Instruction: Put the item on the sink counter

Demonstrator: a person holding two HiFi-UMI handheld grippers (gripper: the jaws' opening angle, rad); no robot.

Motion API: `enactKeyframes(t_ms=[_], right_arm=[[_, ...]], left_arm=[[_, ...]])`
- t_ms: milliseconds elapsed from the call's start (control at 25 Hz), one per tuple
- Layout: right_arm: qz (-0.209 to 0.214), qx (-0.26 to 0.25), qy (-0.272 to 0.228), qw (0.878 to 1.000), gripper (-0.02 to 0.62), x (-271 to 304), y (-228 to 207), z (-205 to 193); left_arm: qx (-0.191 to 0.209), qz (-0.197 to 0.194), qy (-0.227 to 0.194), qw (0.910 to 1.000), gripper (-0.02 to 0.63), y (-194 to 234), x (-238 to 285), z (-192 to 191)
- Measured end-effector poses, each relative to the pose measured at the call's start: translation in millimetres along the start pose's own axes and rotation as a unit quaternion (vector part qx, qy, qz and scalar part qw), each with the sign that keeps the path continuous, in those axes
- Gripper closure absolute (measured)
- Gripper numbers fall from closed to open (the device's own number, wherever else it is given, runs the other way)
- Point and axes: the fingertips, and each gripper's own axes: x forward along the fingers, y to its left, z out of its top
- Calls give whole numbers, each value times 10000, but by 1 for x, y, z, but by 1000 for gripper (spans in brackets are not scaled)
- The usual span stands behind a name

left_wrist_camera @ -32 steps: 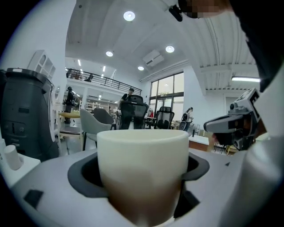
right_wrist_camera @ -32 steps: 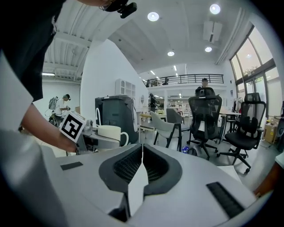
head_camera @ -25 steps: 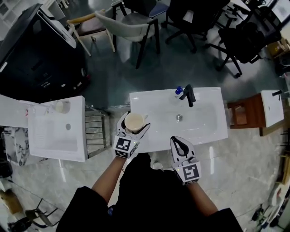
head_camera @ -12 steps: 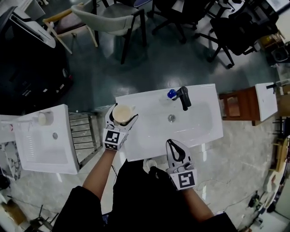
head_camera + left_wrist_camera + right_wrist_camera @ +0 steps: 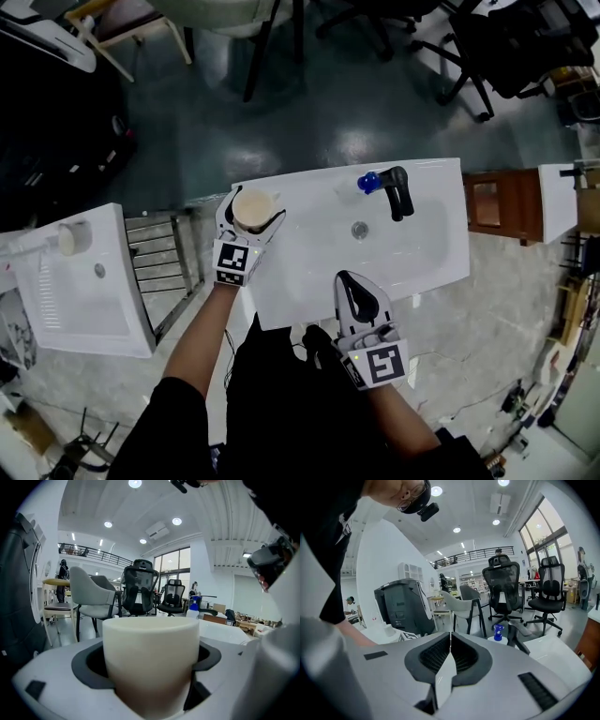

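A cream cup sits upright between the jaws of my left gripper, over the far left corner of the white sink counter. In the left gripper view the cup fills the space between the dark pads, and my left gripper is shut on it. I cannot tell whether the cup touches the counter. My right gripper hovers at the counter's near edge, and in its own view the right gripper is shut with nothing between the pads.
A black tap and a blue-capped bottle stand at the back of the basin, with the drain in the middle. A second white sink and a metal rack stand to the left. Chairs stand beyond.
The view has shifted over the sink, and the counter now lies further up the frame. The left gripper still holds the cup at the far left corner. The right gripper stays shut.
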Motion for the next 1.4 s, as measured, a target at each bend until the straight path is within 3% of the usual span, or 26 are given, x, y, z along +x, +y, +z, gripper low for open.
enactKeyframes(t_ms=[200,480,640,920,1160,1400], right_arm=[[196,5,166,9997,563,6,13,-18],[-95,-125,182,9997,563,8,0,-27],[-6,-121,374,9992,563,13,1,-36],[-38,17,500,9987,563,13,3,-39],[-86,-49,543,9985,563,8,7,-35],[-130,21,423,9990,563,6,11,-33]], left_arm=[[-169,33,-42,9998,158,6,11,-5],[-96,7,77,9999,158,9,23,-17],[-106,-42,53,9999,158,10,28,-18],[303,104,327,9990,158,8,33,-24],[103,153,330,9993,158,11,32,-25],[83,45,607,9981,158,9,27,-34]])
